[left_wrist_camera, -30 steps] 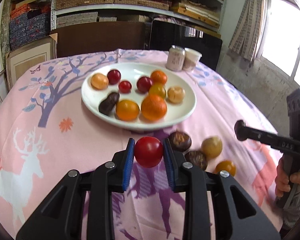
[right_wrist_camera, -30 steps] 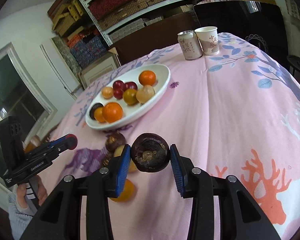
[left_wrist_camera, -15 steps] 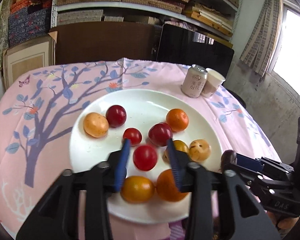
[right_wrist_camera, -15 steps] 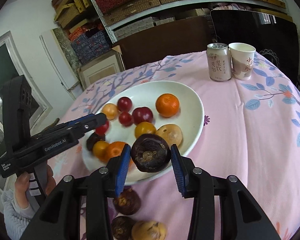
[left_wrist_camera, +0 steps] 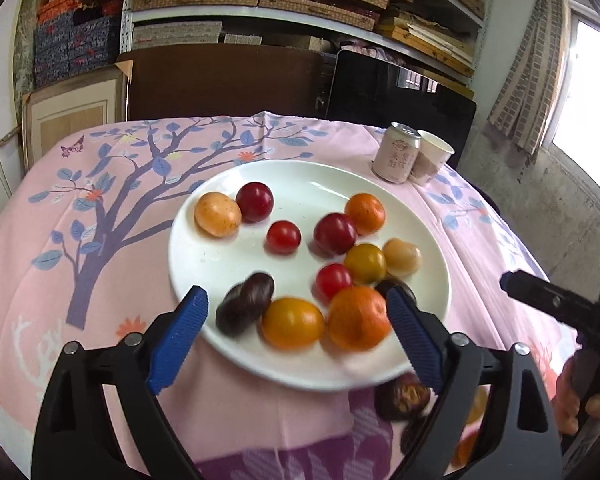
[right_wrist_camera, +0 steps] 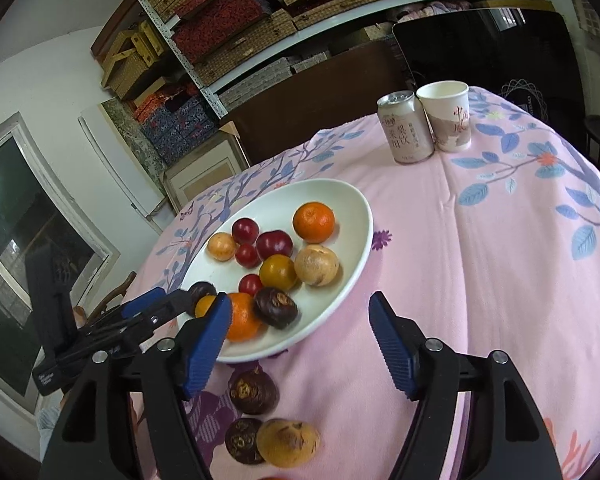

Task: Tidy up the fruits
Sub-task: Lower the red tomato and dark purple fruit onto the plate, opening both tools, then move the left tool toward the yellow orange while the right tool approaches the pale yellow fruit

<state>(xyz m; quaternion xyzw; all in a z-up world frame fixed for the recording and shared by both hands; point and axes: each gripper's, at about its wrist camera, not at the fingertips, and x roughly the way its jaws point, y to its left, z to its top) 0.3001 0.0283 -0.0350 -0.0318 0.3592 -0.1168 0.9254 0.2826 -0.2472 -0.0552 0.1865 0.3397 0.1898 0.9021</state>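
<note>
I have the left gripper (left_wrist_camera: 296, 322) tilted down over the near rim of the white plate (left_wrist_camera: 236, 264). Its jaws are opening, already spread wide, and grip nothing: the dark oblong fruit (left_wrist_camera: 245, 309), a yellow-orange fruit (left_wrist_camera: 293, 323) and a blurred mandarin (left_wrist_camera: 358, 318) lie on the plate between and just ahead of the blue pads. The small red tomato (left_wrist_camera: 333, 281) lies just beyond the mandarin, free of the pads. Its right pad hides part of a dark fruit at the plate's edge.

The right gripper (right_wrist_camera: 300, 330) angles down at the plate's near-right rim, jaws opening and empty. The dark round fruit (right_wrist_camera: 276, 307) rests on the plate just ahead of its left pad, apart from it. Below the jaws, three fruits (right_wrist_camera: 254, 392) lie on the pink tablecloth (right_wrist_camera: 480, 240), partly cut off by the gripper's frame.
</note>
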